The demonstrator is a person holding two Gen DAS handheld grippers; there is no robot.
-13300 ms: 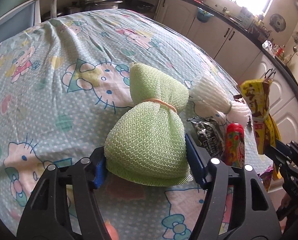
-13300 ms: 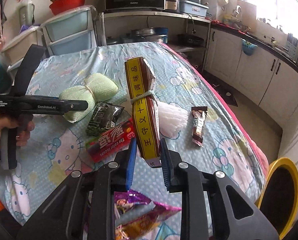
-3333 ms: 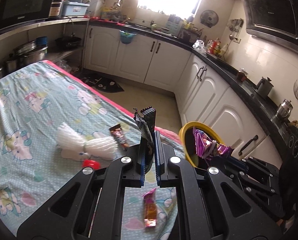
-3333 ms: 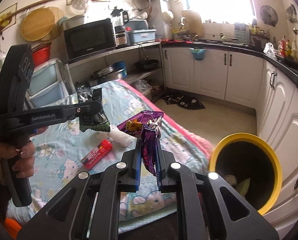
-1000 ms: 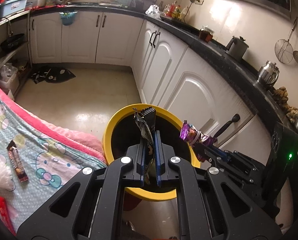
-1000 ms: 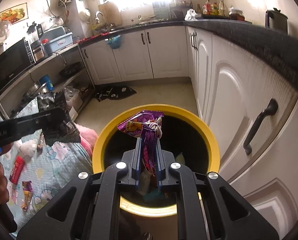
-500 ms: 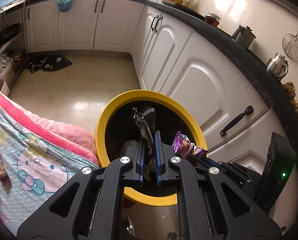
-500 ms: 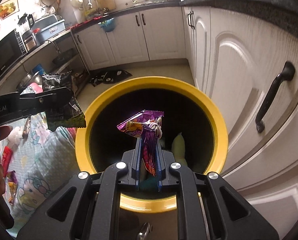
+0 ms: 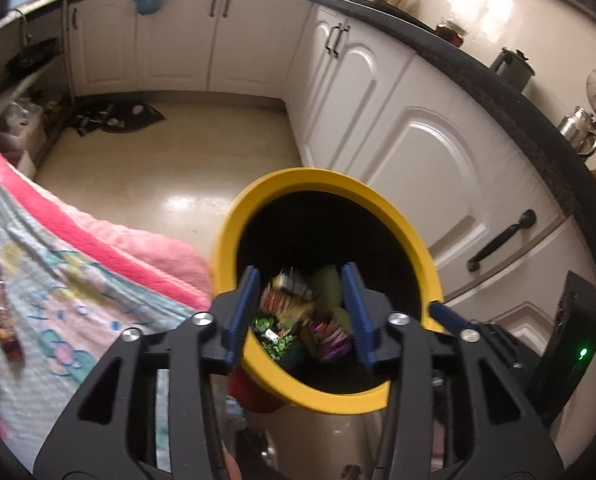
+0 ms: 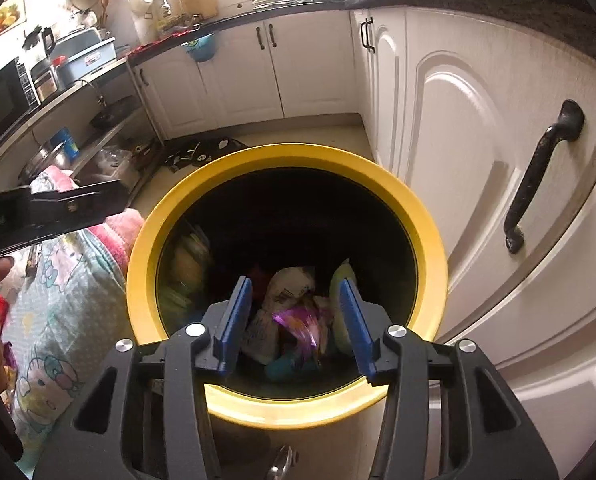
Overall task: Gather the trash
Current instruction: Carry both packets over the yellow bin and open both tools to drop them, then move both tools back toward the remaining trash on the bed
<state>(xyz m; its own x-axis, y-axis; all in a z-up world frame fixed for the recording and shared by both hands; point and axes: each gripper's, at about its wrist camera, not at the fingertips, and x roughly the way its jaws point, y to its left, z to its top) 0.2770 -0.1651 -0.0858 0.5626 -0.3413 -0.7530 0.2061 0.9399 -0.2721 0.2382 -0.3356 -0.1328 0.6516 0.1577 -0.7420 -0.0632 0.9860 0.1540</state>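
Both grippers hang over the yellow trash bin (image 9: 382, 204) (image 10: 422, 220). My left gripper (image 9: 300, 280) has its jaws opening, with nothing pressed between the blue pads. A blurred dark wrapper (image 9: 285, 300) drops inside the bin beneath it, beside a purple wrapper (image 9: 329, 332). My right gripper (image 10: 294, 286) is opening too, and a blurred purple wrapper (image 10: 298, 324) falls away below its pads onto other trash. The left gripper (image 10: 115, 200) shows side-on at the bin's left rim, empty.
The table with the cartoon-cat cloth (image 9: 57, 300) (image 10: 53, 320) lies left of the bin, a brown snack-bar wrapper (image 9: 1, 312) still on it. White cabinet doors with a black handle (image 10: 538, 172) stand close on the right. Bare floor (image 9: 157, 160) lies beyond.
Both grippers sank over the bin and opened. The dark wrapper left the left jaws and the purple wrapper left the right jaws; both are dropping into the bin.
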